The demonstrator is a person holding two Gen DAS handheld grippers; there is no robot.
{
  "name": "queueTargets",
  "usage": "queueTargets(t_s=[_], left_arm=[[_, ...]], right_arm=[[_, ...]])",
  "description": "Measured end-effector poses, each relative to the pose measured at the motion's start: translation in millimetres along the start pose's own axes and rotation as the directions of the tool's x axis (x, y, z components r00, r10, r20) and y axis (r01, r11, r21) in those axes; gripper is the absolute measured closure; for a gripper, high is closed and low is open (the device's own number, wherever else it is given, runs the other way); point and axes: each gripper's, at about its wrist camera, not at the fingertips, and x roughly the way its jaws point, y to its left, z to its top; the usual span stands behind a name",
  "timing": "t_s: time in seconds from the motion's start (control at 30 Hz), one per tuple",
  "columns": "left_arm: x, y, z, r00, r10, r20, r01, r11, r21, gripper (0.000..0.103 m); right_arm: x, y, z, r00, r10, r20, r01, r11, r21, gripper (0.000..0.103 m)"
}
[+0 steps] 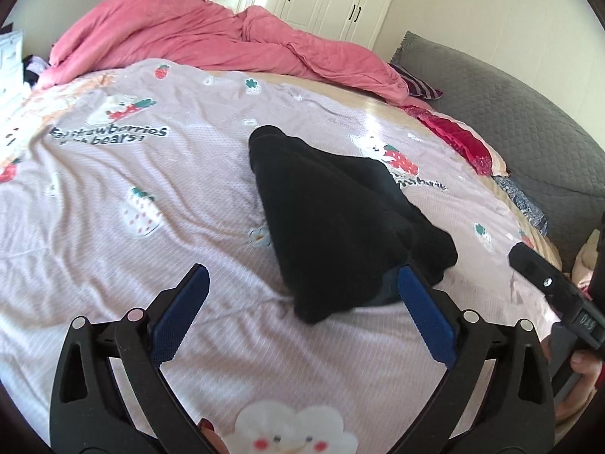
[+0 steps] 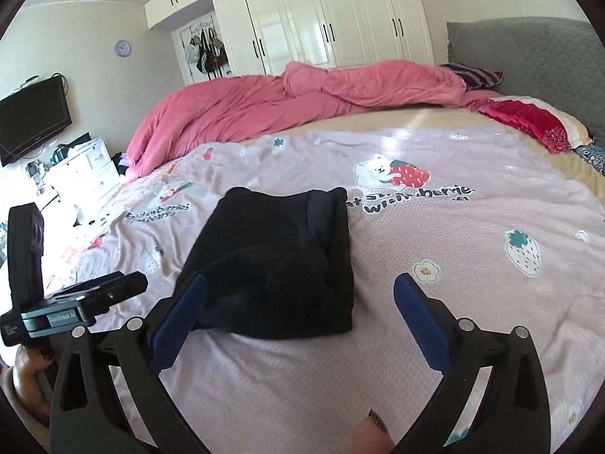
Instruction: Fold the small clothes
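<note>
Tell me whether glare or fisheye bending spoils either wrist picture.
Left wrist view: a sunlit glare patch whitens the pink printed bedsheet near the far edge, and the folded black fleece garment shows almost no detail. Right wrist view: the white wardrobe doors bow noticeably.

A: Ahead of the gripper, a lilac strawberry-bear bedsheet (image 2: 472, 272) spreads wide.
B: And beyond it, a rumpled pink duvet (image 2: 302, 94), white wardrobes (image 2: 321, 19) behind.
A: Far left, a dark television (image 2: 32, 117); far right, a grey headboard (image 2: 529, 53) and red pillow (image 2: 529, 121).
</note>
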Motion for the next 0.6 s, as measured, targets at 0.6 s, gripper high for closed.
queueTargets(t_s=[0.6], left_arm=[[-14.5,6.1,-58.0,0.999,0.045,-0.028,-0.044,0.999,0.029,0.009]], right_arm=[[-12.2,33.9,-66.7,0.991,-0.089,-0.099,0.085,0.995,-0.045,0.004]])
